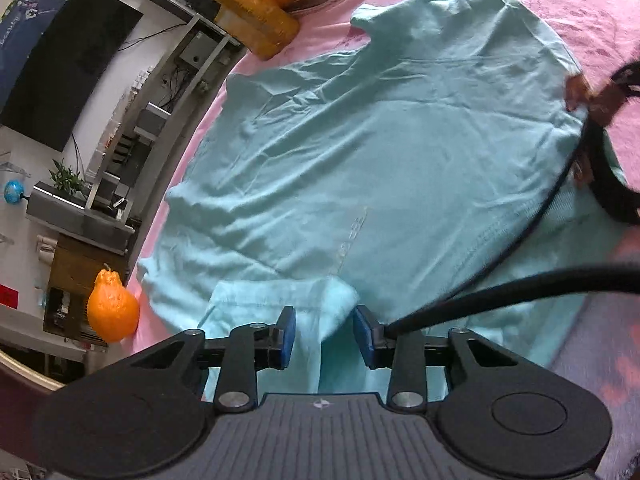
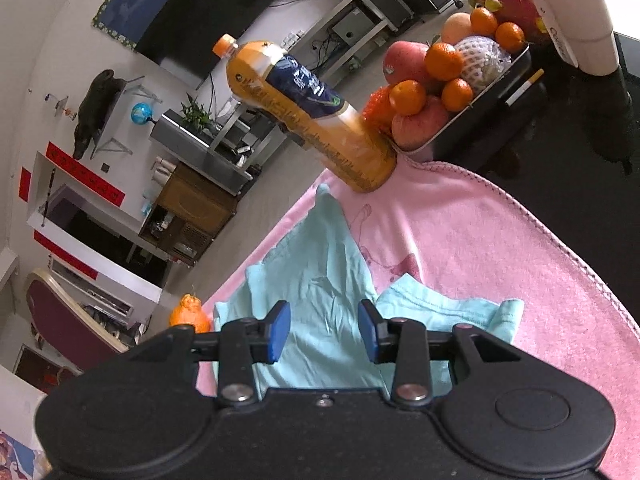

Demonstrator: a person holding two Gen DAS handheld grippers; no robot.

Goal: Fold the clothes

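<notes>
Pale aqua cotton T-shirt point(image 1: 380, 152) lies spread on the pink blanket point(image 1: 592, 12) over the desk, filling mid-frame. Step judged: first fold, sleeve turned in. Left gripper point(image 1: 324, 332) fingers stand part open, folded sleeve between them, pads not pressing. Right gripper point(image 2: 324, 332) likewise part open above cloth, holding nothing. Next move needs a firm pinch on an edge.

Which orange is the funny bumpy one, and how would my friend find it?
Start at the big pink blanket with the light blue shirt lying on it. Go to the blanket's edge by the shirt, away from the tray of fruit. There sits one bumpy orange alone, with a knobbly top, unlike the smooth round ones piled in the tray.
</notes>
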